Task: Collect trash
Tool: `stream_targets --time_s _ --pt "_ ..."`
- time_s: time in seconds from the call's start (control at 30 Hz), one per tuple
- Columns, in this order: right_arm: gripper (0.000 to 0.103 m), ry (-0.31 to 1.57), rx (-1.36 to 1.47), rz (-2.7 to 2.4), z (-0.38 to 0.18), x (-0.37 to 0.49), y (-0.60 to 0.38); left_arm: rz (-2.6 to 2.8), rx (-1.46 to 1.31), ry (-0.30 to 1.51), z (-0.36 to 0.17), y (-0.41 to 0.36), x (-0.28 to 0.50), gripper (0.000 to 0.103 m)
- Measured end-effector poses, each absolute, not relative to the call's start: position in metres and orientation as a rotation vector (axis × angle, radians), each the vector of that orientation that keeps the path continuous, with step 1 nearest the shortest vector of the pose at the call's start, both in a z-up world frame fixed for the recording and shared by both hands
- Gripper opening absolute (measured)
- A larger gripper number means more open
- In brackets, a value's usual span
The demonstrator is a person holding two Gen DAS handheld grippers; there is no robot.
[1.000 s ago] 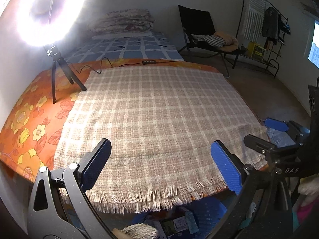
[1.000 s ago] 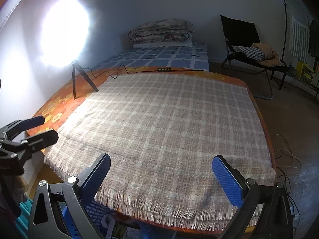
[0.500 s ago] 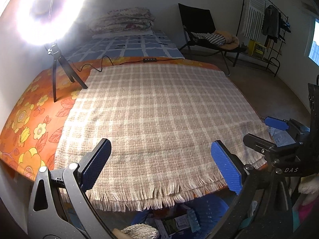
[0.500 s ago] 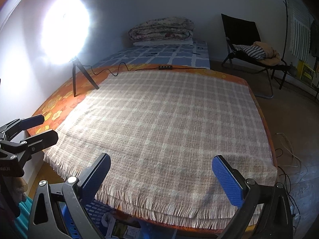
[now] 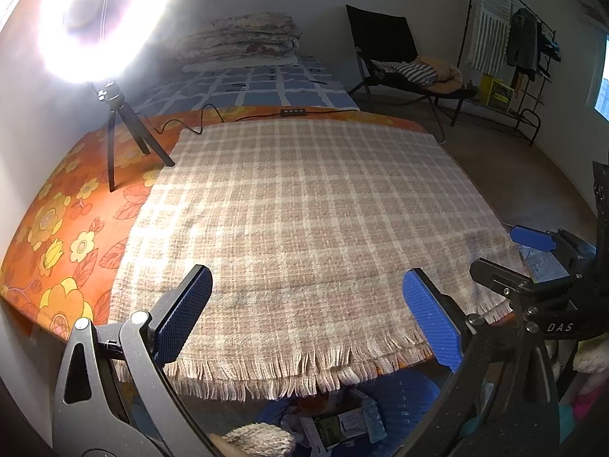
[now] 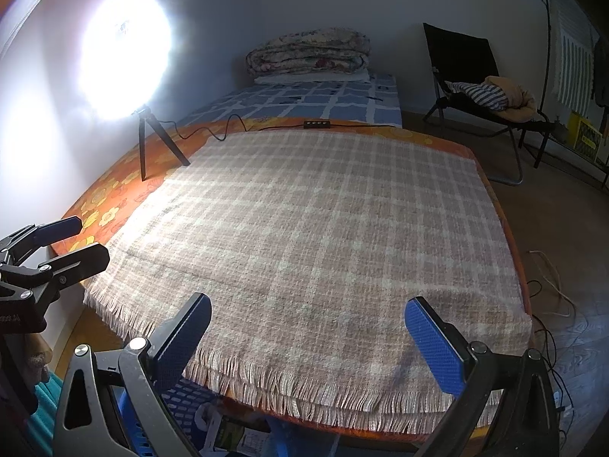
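Both the left gripper and the right gripper hang spread and empty above the checked blanket. The trash seems to sit in the blue basket under the near edge – a reach could snag the fringe or hit the ring light. Only "DAS" reads – packet print is too blurred

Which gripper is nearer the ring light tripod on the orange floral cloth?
Left. The left gripper hovers at the near fringe toward the tripod side; the right gripper sits further right.
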State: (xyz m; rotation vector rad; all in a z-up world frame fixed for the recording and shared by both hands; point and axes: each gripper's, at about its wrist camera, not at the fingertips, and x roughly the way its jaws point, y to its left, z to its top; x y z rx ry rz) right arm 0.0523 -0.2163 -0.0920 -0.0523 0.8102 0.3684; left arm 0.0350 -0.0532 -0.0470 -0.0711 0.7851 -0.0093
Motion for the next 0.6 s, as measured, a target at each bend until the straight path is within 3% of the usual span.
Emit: stream_targets --time_s 0.6 --pt "0.103 0.810 -0.089 0.365 -0.0938 0.0473 -0.2113 0.018 -0.076 0.798 -0.0484 -0.0459 0.0339 0.102"
